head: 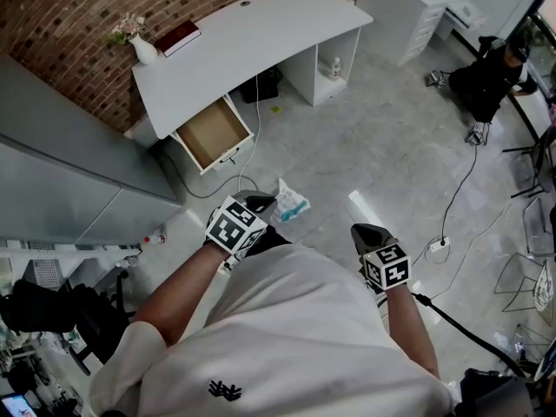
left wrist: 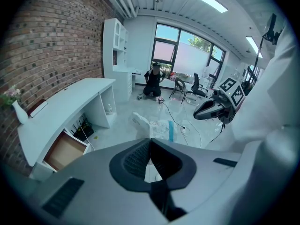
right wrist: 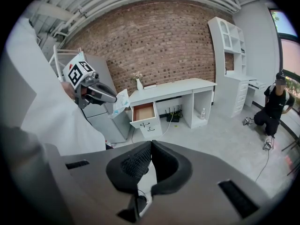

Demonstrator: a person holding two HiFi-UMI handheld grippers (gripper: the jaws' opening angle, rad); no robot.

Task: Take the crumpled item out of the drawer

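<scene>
L gripper clamped on crumpled item: pale plastic wrapper w/ blue print, sticking out past the jaw tips. Item is in the air over floor, well apart from drawer. Drawer is pulled open under white counter. R gripper: jaws together, nothing between them.

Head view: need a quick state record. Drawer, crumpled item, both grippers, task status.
drawer: open under the white desk, inside looks empty
crumpled item: white and blue, out of the drawer, held in the air
left gripper: fingers shut on crumpled item
right gripper: fingers shut, nothing between them
task status: item out of the drawer, not yet set down
</scene>
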